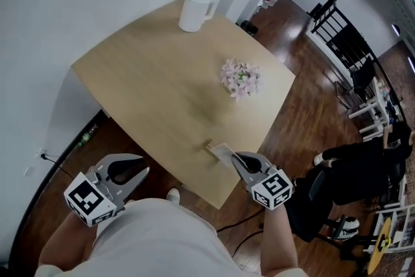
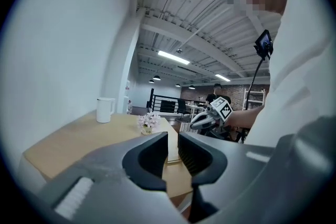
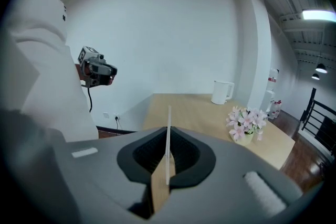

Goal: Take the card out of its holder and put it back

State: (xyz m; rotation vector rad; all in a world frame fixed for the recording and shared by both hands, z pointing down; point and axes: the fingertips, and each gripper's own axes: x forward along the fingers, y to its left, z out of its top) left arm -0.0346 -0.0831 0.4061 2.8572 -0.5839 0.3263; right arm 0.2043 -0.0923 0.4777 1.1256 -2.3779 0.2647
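Wooden table (image 1: 162,81) carries the card (image 1: 222,152) at its near edge, against its holder (image 1: 209,146). The right gripper (image 1: 235,157) is clamped on the card. The left gripper (image 1: 144,164) hangs near left, its jaws slightly apart and empty. Judged step: extraction. Next, lift straight out of the slot.

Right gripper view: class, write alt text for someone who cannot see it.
The right tongs are shut on a thin white card seen edge-on. Beyond lie a wooden table, a white jug and pink flowers.
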